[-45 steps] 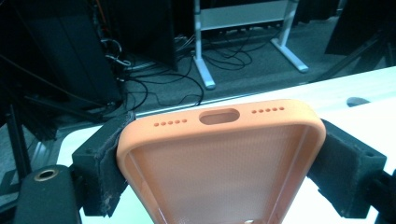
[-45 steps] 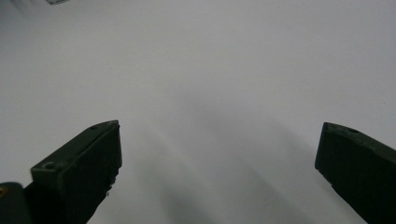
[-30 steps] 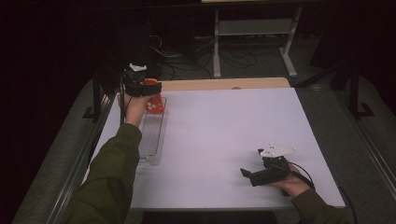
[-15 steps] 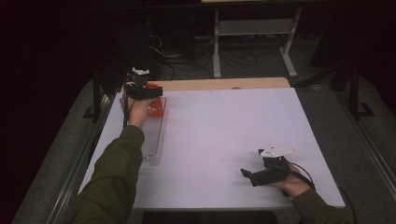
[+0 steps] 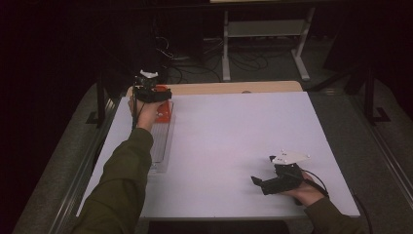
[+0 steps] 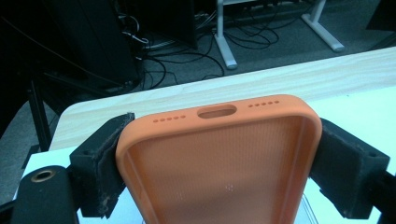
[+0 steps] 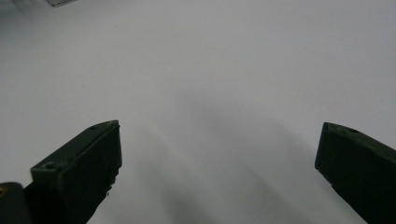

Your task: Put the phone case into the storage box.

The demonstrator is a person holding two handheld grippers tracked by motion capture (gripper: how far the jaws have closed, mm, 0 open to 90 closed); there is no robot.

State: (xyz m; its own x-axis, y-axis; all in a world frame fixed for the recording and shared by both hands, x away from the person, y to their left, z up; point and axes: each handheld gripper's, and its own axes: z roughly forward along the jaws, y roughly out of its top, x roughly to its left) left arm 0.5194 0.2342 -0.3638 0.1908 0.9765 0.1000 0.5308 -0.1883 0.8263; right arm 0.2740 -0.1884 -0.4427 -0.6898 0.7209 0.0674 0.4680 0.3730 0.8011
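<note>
An orange phone case (image 6: 219,163) is clamped by its long sides between the jaws of the left gripper (image 5: 151,92), held above the far left corner of the white table (image 5: 234,141), over a clear tray (image 5: 163,146). The right gripper (image 5: 263,184) is rested near the front right, jaws spread wide, nothing between them.

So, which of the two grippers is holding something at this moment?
The left gripper, at the table's far left: its jaws are shut on the orange phone case. The right gripper rests open over bare white table.
</note>
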